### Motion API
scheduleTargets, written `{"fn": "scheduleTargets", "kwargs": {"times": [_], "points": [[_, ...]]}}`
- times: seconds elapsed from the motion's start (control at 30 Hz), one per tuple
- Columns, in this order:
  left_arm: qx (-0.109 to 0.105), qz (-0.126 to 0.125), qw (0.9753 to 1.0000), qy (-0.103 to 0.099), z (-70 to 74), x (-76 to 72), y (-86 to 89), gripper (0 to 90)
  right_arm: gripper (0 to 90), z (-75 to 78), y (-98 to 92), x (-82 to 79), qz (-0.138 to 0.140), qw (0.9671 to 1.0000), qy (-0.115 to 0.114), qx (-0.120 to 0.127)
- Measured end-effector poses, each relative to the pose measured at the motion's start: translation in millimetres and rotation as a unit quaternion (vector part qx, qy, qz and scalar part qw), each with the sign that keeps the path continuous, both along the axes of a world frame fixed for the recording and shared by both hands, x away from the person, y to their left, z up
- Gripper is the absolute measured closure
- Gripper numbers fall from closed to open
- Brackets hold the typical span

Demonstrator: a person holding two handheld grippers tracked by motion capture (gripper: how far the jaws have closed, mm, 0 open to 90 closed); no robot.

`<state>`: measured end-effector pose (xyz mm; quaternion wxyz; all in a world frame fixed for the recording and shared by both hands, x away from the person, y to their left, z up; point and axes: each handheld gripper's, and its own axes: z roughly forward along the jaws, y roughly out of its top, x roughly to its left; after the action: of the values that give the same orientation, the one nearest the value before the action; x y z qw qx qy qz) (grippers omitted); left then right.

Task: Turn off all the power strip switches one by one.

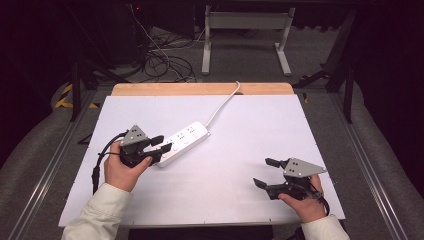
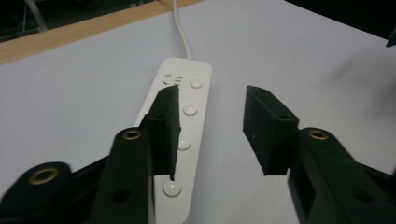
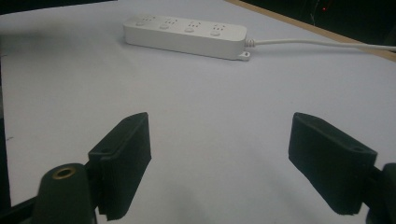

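Observation:
A white power strip (image 1: 184,141) lies slanted on the white table (image 1: 225,120), left of centre. Its white cable (image 1: 221,106) runs off over the far edge. My left gripper (image 1: 162,144) is open at the strip's near end. In the left gripper view, the power strip (image 2: 191,84) shows a row of round buttons, and the left gripper (image 2: 212,93) has one jaw over the strip and the other over bare table beside it. My right gripper (image 1: 264,172) stands open near the front right with nothing in it. Far ahead of the right gripper (image 3: 219,121) lies the power strip (image 3: 187,32).
A wooden strip (image 1: 200,89) borders the table's far edge. Beyond it, on the floor, are tangled cables (image 1: 165,62) and a white metal frame (image 1: 245,35). Metal rails (image 1: 370,170) run along both sides of the table.

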<state>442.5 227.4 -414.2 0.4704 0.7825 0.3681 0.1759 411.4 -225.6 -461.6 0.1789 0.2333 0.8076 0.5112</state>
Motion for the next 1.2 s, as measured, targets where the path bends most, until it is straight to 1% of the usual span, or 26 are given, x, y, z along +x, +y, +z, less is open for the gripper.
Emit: {"fn": "scheduleTargets", "kwargs": {"times": [0.03, 0.07, 0.1, 0.13, 0.17, 0.2, 0.23, 0.27, 0.3, 0.33, 0.37, 0.4, 0.43, 0.47, 0.5, 0.6, 0.63, 0.67, 0.7, 0.73, 0.77, 0.87, 1.0, 1.1, 1.17, 1.2], "points": [[0.009, -0.005, 0.9999, 0.001, 0.0, 0.4, 1.5, 68.9, 21.9, 0.0, 0.0, 0.1, 0.001, 1.0000, -0.001, 0.000], [0.012, -0.008, 0.9998, 0.013, -1.5, 1.7, 2.1, 74.2, 21.9, 0.0, 0.3, 0.1, 0.000, 1.0000, 0.000, 0.000], [0.012, -0.008, 0.9998, 0.013, -1.5, 1.7, 2.1, 79.9, 21.9, 0.0, 0.3, 0.1, 0.000, 1.0000, 0.000, 0.000], [0.029, -0.006, 0.9993, 0.021, -3.9, 5.1, 3.4, 87.4, 21.9, -0.2, 0.8, 0.2, 0.002, 1.0000, -0.001, -0.003], [0.029, -0.006, 0.9993, 0.021, -3.9, 5.1, 3.4, 90.0, 21.9, -0.3, 0.9, 0.2, 0.002, 1.0000, -0.001, -0.003], [0.039, -0.004, 0.9990, 0.021, -5.1, 6.9, 4.4, 90.0, 21.9, -0.2, 1.0, 0.1, 0.003, 1.0000, -0.001, -0.003], [0.043, -0.001, 0.9988, 0.025, -7.0, 8.4, 4.1, 90.0, 21.9, -0.2, 1.0, 0.1, 0.003, 1.0000, -0.001, -0.003], [0.050, -0.002, 0.9982, 0.033, -10.1, 11.7, 4.5, 90.0, 21.9, -0.3, 0.8, 0.2, 0.003, 1.0000, -0.001, -0.003], [0.050, -0.002, 0.9982, 0.033, -10.1, 11.7, 4.5, 90.0, 21.9, -0.4, 0.7, 0.2, 0.003, 1.0000, 0.000, -0.002], [0.055, 0.001, 0.9978, 0.038, -11.3, 13.2, 4.7, 90.0, 21.9, -0.5, 0.6, 0.1, 0.003, 1.0000, 0.001, -0.002], [0.061, 0.000, 0.9969, 0.050, -13.9, 16.2, 4.8, 90.0, 21.9, -0.5, 0.5, 0.2, 0.002, 1.0000, 0.001, -0.002], [0.061, 0.000, 0.9969, 0.050, -13.9, 16.2, 4.8, 90.0, 21.9, -0.6, 0.6, 0.2, 0.003, 1.0000, 0.001, -0.002], [0.073, 0.006, 0.9959, 0.052, -16.8, 19.4, 4.4, 90.0, 21.9, -0.6, 0.5, 0.2, 0.003, 1.0000, 0.001, -0.002], [0.073, 0.006, 0.9959, 0.052, -16.8, 19.4, 4.4, 90.0, 21.9, -0.6, 0.6, 0.2, 0.003, 1.0000, 0.001, -0.002], [0.076, 0.003, 0.9950, 0.064, -20.1, 22.2, 3.0, 90.0, 21.9, -0.6, 0.5, 0.2, 0.004, 1.0000, 0.001, -0.002], [0.090, 0.007, 0.9931, 0.075, -24.2, 25.6, 1.2, 90.0, 21.9, -0.5, 0.4, 0.0, 0.003, 1.0000, 0.002, -0.002], [0.090, 0.007, 0.9931, 0.075, -24.2, 25.6, 1.2, 90.0, 21.9, -0.6, 0.5, 0.1, 0.003, 1.0000, 0.002, -0.003], [0.098, 0.008, 0.9918, 0.082, -26.7, 28.6, 1.5, 90.0, 21.9, -0.7, 0.5, 0.3, 0.003, 1.0000, 0.001, -0.003], [0.101, 0.009, 0.9911, 0.086, -27.9, 30.0, 1.9, 90.0, 21.9, -0.8, 0.7, 0.3, 0.004, 1.0000, 0.002, -0.004], [0.101, 0.012, 0.9906, 0.091, -29.3, 31.0, 2.1, 90.0, 21.8, -0.9, 0.8, 0.3, 0.004, 1.0000, 0.002, -0.006], [0.101, 0.012, 0.9906, 0.091, -29.3, 31.0, 2.1, 90.0, 21.8, -1.1, 1.0, 0.3, 0.004, 1.0000, 0.002, -0.008], [0.104, 0.014, 0.9894, 0.100, -32.1, 33.5, 2.3, 90.0, 21.8, -1.1, 0.7, 0.3, 0.004, 1.0000, 0.002, -0.007], [0.112, 0.009, 0.9874, 0.112, -34.5, 34.4, -0.2, 90.0, 21.8, -1.1, 0.6, 0.3, 0.005, 1.0000, 0.002, -0.007], [0.114, 0.009, 0.9867, 0.115, -34.8, 34.5, -0.3, 90.0, 21.7, -1.0, 0.5, 0.2, 0.005, 1.0000, 0.002, -0.007], [0.119, 0.006, 0.9855, 0.120, -35.4, 34.7, -0.6, 90.0, 21.7, -1.0, 0.5, 0.2, 0.005, 1.0000, 0.002, -0.006], [0.121, 0.005, 0.9854, 0.120, -35.8, 34.8, -0.9, 90.0, 21.7, -1.1, 0.5, 0.2, 0.005, 1.0000, 0.002, -0.007]]}}
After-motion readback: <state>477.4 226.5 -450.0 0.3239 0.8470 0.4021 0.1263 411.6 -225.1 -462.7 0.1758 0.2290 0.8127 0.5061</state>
